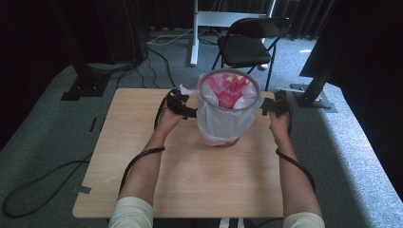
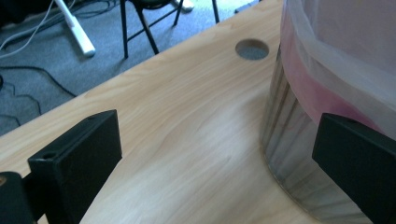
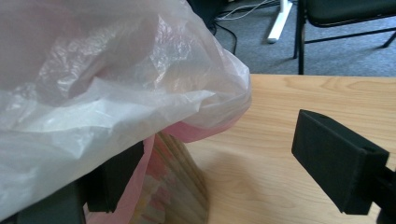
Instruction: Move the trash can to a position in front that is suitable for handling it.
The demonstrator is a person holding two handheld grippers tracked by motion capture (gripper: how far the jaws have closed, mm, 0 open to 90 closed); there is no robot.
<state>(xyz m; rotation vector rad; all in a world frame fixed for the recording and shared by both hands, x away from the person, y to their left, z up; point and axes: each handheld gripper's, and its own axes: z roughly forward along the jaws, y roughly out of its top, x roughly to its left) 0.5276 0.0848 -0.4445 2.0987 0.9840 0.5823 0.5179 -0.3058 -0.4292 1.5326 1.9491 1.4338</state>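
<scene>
A round bin [image 1: 227, 121] stands at the middle back of the wooden table [image 1: 190, 180]. It is lined with a translucent white bag [image 1: 216, 118] over a pink one, and pink and red stuff [image 1: 230, 90] lies inside. My left gripper [image 1: 189, 112] sits at the bin's left side just under the rim; its jaws stand wide open [image 2: 215, 144] with the bin wall [image 2: 289, 140] by the right jaw. My right gripper [image 1: 264, 110] is at the bin's right side, open [image 3: 219, 158]. The white bag's overhang [image 3: 116, 98] drapes over its left jaw.
A black folding chair [image 1: 249, 42] and a white desk leg [image 1: 194, 38] stand behind the table. Black stand bases [image 1: 83, 88] [image 1: 313, 97] flank the back corners. Cables [image 1: 33, 185] trail on the carpet. A round hole [image 2: 252, 49] pierces the tabletop near the bin.
</scene>
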